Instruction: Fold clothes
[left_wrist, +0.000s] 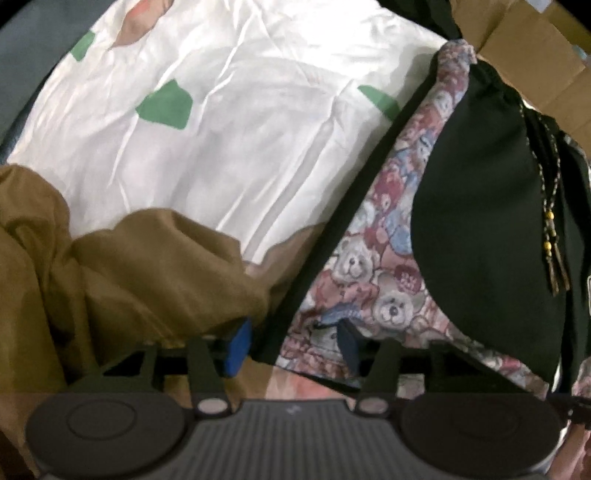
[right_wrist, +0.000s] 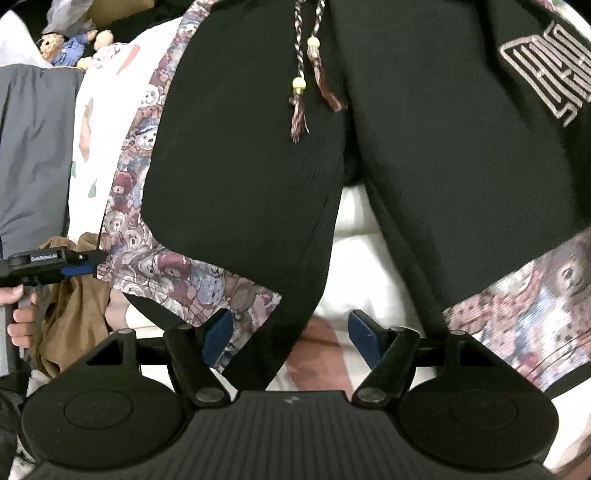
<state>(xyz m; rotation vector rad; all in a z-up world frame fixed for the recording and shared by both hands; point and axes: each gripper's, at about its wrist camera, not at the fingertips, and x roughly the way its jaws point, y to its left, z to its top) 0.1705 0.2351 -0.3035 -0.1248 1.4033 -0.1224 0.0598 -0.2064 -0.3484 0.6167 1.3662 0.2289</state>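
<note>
Both tongs gape, gripping nothing: my left tongs (left_wrist: 293, 345) at the bear-print hem (left_wrist: 373, 295), my right tongs (right_wrist: 291, 338) over the black garment (right_wrist: 240, 166) on the sheet (left_wrist: 229, 147); its white emblem (right_wrist: 550, 74) is unreadable.

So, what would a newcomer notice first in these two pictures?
First, the black hooded garment with teddy-bear-print trim fills the right wrist view, its beaded tasselled drawstrings hanging at the top. In the left wrist view, a crumpled white sheet with green patches spreads behind, with an olive-brown cloth bunched at lower left.

Faint, barely legible brand label on left tongs (right_wrist: 83, 264)
</note>
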